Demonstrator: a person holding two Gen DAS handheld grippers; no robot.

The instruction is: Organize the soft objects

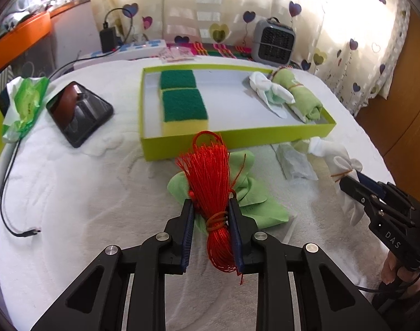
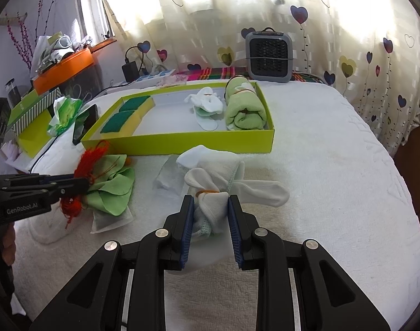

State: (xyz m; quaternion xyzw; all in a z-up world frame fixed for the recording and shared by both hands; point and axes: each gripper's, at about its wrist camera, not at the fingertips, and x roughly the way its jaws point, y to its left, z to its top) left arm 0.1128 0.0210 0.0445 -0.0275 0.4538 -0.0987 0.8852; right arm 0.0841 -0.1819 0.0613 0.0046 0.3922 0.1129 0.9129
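The left claw [image 1: 211, 202] clenches the red thread bundle [image 1: 210, 165] over a green cloth [image 1: 254, 193], near the green tray [image 1: 237, 135]. At right, the right claw [image 2: 211, 202] grips a white sock bundle [image 2: 210, 190] on the white-covered bed [image 2: 334, 165].

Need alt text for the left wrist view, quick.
Left gripper clamps a red thread bundle lying on a green cloth on the white cover. Behind sits a green tray with two sponges and rolled cloths; at right, the right gripper grips a white bundle.
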